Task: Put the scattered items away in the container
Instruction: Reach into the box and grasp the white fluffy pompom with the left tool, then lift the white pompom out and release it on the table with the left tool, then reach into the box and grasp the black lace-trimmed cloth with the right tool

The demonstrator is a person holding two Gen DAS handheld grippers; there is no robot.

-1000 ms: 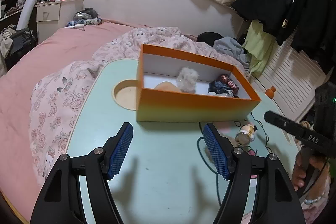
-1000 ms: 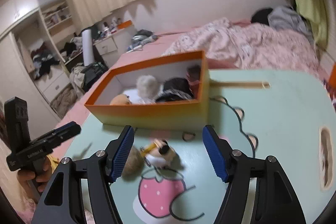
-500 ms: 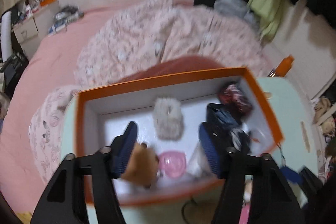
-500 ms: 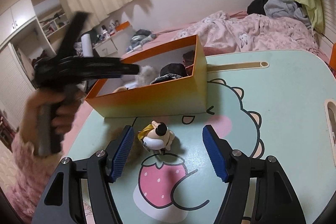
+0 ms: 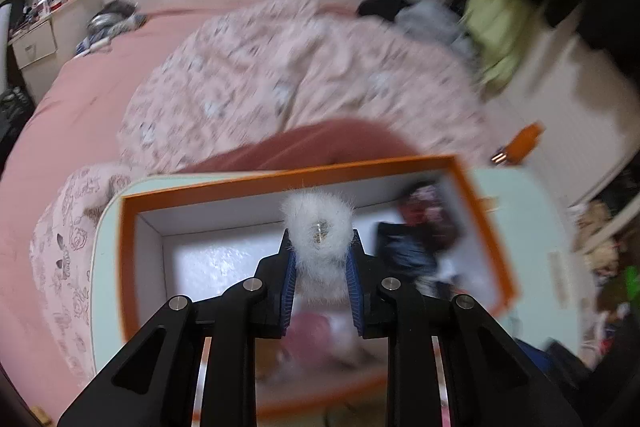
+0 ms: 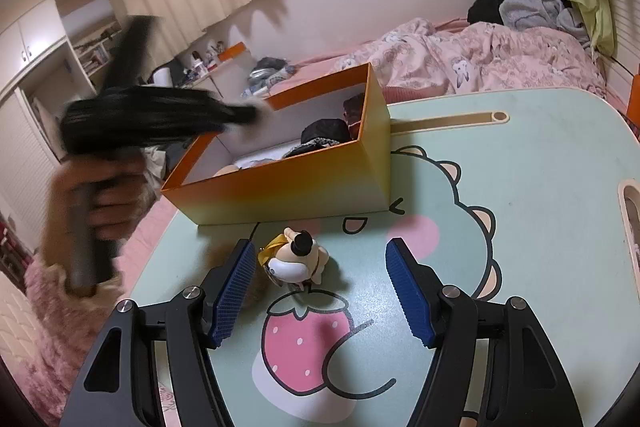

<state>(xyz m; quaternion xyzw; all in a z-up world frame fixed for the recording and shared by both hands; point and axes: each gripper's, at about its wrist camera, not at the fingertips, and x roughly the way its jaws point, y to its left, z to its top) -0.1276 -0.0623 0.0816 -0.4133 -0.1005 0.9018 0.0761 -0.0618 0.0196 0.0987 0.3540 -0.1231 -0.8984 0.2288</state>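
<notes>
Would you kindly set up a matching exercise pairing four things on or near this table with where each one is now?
Things:
1. white pompom
2. dog figurine
3. orange box
4. right gripper

Places:
A. standing on the table, items inside
B. between the pads of the closing left gripper, over the box
C. lying on the table, above the strawberry print
D. open, hovering over the figurine

Pairs: 1-B, 2-C, 3-A, 4-D
</notes>
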